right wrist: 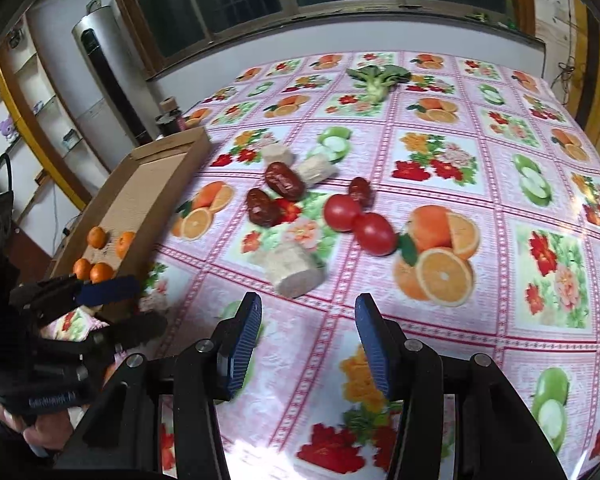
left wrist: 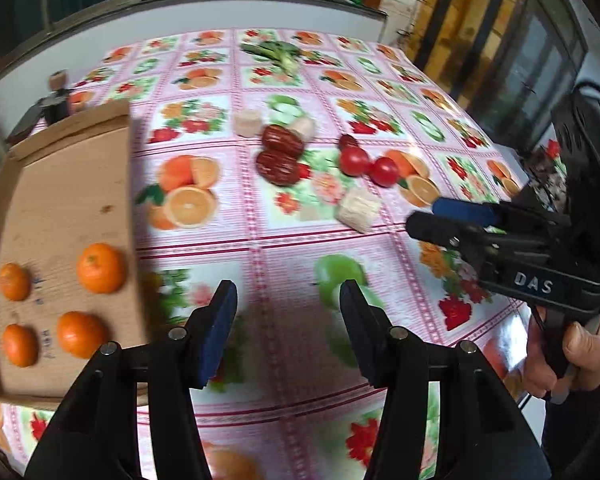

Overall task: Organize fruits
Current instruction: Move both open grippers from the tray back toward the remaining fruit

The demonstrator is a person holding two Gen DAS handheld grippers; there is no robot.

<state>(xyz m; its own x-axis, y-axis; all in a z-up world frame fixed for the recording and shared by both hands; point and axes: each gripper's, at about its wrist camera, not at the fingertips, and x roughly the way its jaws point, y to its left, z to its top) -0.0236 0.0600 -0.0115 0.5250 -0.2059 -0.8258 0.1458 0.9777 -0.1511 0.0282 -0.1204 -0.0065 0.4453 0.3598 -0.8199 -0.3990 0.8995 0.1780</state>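
Hovering over the fruit-print tablecloth (right wrist: pixel 500 184), the left gripper (left wrist: pixel 288 320) and right gripper (right wrist: pixel 308 332) both stood released, nothing between their blue pads. Just beyond lay two tomatoes (right wrist: pixel 358 222), three red dates (right wrist: pixel 285 181) and pale cut chunks (right wrist: pixel 294 270). Four tangerines (left wrist: pixel 100 268) sat in the cardboard tray (left wrist: pixel 60 184) at left; broccoli (right wrist: pixel 380 76) lay far back.
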